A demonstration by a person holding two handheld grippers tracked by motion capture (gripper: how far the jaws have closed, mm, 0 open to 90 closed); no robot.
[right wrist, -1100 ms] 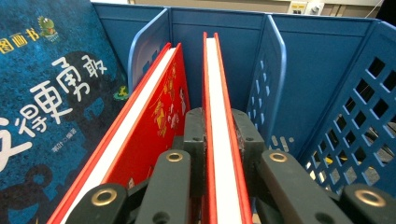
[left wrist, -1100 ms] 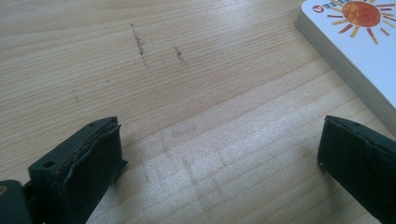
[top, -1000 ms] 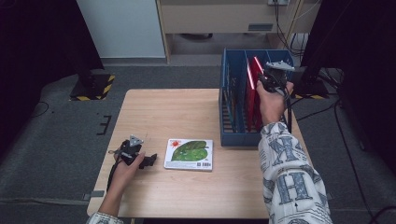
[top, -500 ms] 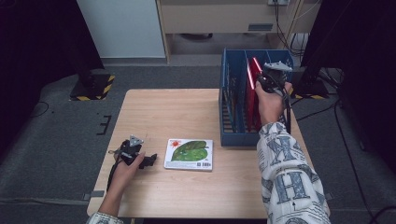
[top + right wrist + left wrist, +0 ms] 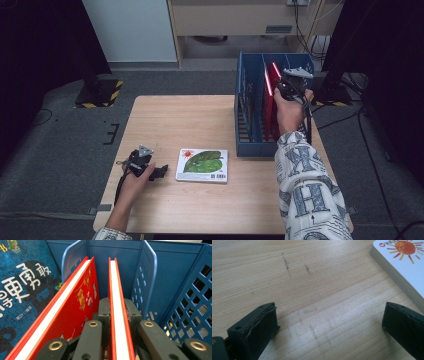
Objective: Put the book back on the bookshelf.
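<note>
High view first, nearest edge of the table [image 5: 165, 112]: the left gripper [image 5: 161, 172] rests low at about seven o'clock, hand wrapped over it, jaws pointing toward three o'clock at the picture book with the sun and green leaf on its cover [image 5: 202, 165]. That book lies flat just beside the jaw tips, apart from them. Left gripper view settles it: jaws spread wide, bare wood between them, the book's corner [image 5: 402, 267] off at one o'clock. Nothing held there.

Farther out, at about two o'clock, the blue divided book rack [image 5: 250, 125] stands on the table's right side. The right forearm in its patterned sleeve [image 5: 305, 185] stretches up along the rack, wrist bent over the top, right gripper [image 5: 280, 90] tipped down into the slots.

Right gripper view, and here's the action: jaws clamped on the top edge of a thin red book [image 5: 118, 315], upright on edge, its long axis running straight away from the pads toward twelve o'clock, between a blue divider [image 5: 147, 277] and a second red book [image 5: 62, 310] leaning at eleven o'clock. A dark blue book with white characters [image 5: 22, 287] sits beyond, at ten.

My read: the coming move turns on that vertical slot, so the book must travel straight along the dividers, and the right hand is the one to do it.
</note>
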